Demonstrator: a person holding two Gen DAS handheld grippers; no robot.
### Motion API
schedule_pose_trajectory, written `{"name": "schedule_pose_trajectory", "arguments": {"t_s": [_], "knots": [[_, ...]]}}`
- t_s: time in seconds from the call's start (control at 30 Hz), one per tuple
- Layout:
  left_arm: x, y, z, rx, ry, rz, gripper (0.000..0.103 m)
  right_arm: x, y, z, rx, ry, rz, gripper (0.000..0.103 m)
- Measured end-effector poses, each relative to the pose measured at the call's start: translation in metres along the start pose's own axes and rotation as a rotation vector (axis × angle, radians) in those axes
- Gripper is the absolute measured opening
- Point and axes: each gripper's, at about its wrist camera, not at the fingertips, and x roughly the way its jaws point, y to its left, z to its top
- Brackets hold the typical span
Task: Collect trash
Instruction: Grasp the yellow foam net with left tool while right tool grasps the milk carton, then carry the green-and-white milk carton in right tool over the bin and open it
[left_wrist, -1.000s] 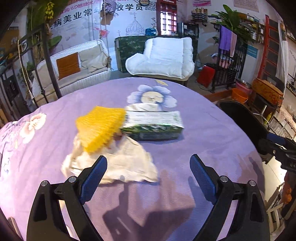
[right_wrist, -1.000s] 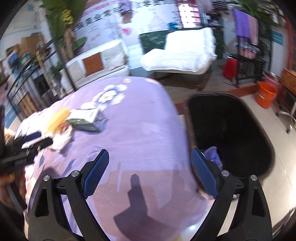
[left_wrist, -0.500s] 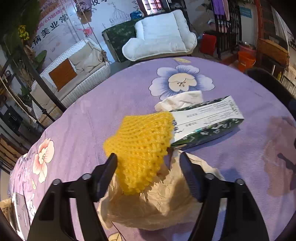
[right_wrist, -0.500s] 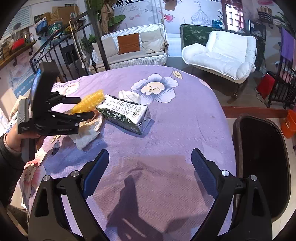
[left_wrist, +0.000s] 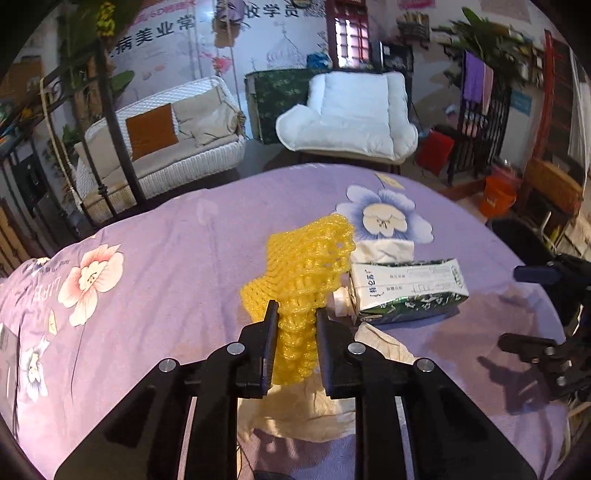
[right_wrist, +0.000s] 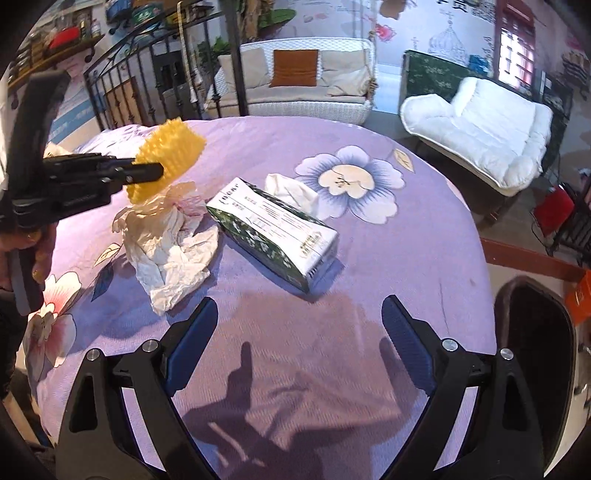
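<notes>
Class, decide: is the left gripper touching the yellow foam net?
Touching. The left wrist view shows the left gripper with both jaws pressed against the yellow foam net, which bulges out beyond them.

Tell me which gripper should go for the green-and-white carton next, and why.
Right. The right gripper is open and empty, facing the carton lying just ahead on the purple cloth. The left gripper is already shut on the yellow foam net.

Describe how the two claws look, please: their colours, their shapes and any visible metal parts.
Both are black plastic frames that fork into two angled arms joined by round silver bolts. The right claw has flat, dark blue pads on its inner finger faces. On the left claw the fingers look black, and the pad colour does not show. The person wears a dark sleeve.
</notes>
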Motion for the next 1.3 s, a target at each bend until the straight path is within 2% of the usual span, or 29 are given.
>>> {"name": "schedule_pose_trajectory", "arguments": {"t_s": [0.2, 0.37, 0.47, 0.53, 0.77, 0.8, 0.83, 0.93, 1.3], "knots": [[-0.03, 0.013, 0.004, -0.089, -0.088, -0.006, 0.02, 0.02, 0.002, 0.026, -0.088, 0.03, 0.049, 0.089], [-0.048, 0.009, -0.003, -0.1, -0.118, -0.022, 0.02, 0.043, 0.009, 0.045, -0.214, 0.073, 0.082, 0.084], [-0.052, 0.009, -0.012, -0.117, -0.118, -0.036, 0.02, 0.054, 0.017, 0.053, -0.312, 0.094, 0.085, 0.081], [-0.051, 0.009, -0.018, -0.129, -0.111, -0.04, 0.02, 0.062, 0.021, 0.059, -0.362, 0.12, 0.1, 0.076], [-0.048, 0.009, -0.041, -0.17, -0.068, -0.065, 0.02, 0.1, 0.041, 0.065, -0.544, 0.232, 0.14, 0.066], [-0.048, 0.009, -0.044, -0.181, -0.063, -0.07, 0.02, 0.107, 0.043, 0.065, -0.552, 0.248, 0.135, 0.064], [-0.048, 0.008, -0.046, -0.188, -0.059, -0.073, 0.02, 0.113, 0.044, 0.065, -0.55, 0.259, 0.129, 0.057], [-0.049, 0.006, -0.05, -0.199, -0.05, -0.076, 0.02, 0.115, 0.042, 0.066, -0.513, 0.242, 0.137, 0.054], [-0.055, -0.004, -0.06, -0.222, -0.053, -0.101, 0.02, 0.055, 0.028, 0.038, -0.333, 0.133, 0.159, 0.05]]}}
